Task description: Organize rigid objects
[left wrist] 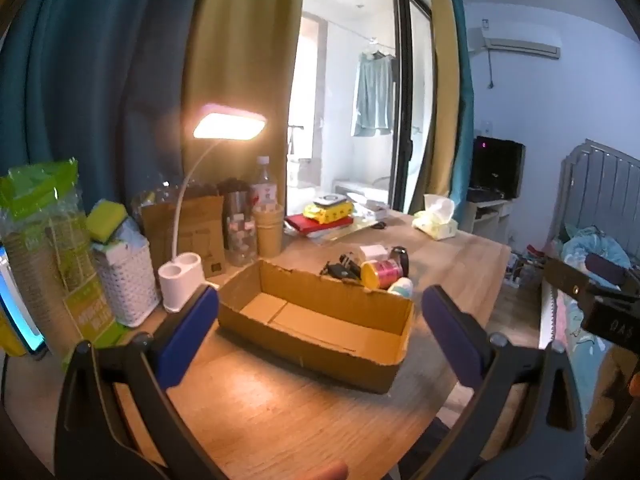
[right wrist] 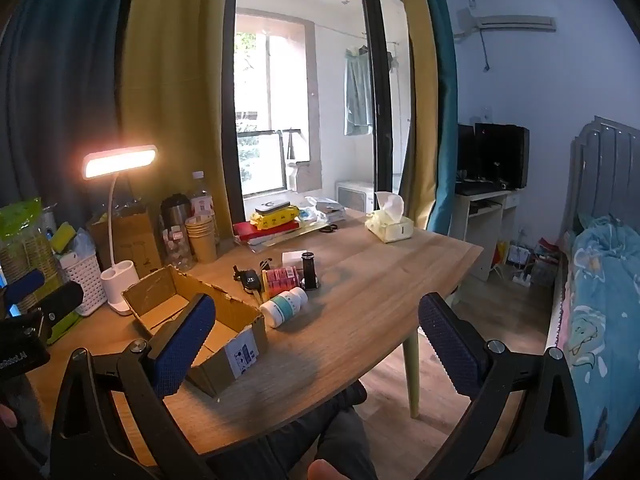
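Cardboard box [left wrist: 320, 320] sits on wooden table [right wrist: 380, 280].

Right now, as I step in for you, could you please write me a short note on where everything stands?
Left gripper: open, holding nothing, facing the cardboard box.
Right gripper: open, holding nothing, above the near table edge.
The box is empty, on the wooden table beside the lamp base.
Loose items lie just beyond the box, none sorted yet: white pill bottle on its side, pink roll, black car key, black cylinder, small white box.
Done: nothing is in the box.
Left: probably move each item into it; the pill bottle looks nearest.
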### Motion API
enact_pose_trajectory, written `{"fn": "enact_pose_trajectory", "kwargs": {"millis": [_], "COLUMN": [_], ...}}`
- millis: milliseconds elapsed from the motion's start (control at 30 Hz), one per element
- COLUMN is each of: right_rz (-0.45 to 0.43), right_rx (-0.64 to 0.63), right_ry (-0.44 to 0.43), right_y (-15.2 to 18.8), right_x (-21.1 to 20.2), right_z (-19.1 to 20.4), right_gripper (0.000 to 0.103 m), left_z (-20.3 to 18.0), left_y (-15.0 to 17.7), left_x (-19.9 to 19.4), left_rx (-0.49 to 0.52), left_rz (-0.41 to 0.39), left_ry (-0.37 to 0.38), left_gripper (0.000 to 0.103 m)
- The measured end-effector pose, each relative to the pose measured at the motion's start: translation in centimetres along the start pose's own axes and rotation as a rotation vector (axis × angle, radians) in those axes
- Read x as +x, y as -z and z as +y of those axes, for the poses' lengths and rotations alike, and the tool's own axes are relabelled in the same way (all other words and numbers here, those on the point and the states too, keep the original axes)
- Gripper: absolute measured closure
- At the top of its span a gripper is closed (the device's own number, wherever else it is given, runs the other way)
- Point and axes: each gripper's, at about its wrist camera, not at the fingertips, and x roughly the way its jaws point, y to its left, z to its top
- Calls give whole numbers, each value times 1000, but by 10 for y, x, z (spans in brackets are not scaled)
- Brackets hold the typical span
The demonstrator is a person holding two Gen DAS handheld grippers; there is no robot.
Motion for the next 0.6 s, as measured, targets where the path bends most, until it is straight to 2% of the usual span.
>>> {"fn": "enact_pose_trajectory", "kwargs": {"millis": [200,333,600], "right_rz": [4,7,3], "right_rx": [2,-1,-7], "right_ry": [-3,-5,-6], "right_y": [0,3,1], "right_x": [3,4,2], "right_z": [0,1,3], "right_gripper": [0,0,0], "left_z": [3,11,16], "left_y": [1,1,2], "left_x": [-3,-6,-15], "left_rx": [-20,-68,-108], "left_rz": [-10,-12,-35], "left_ry": [16,26,16], "left_gripper": [1,1,1]}}
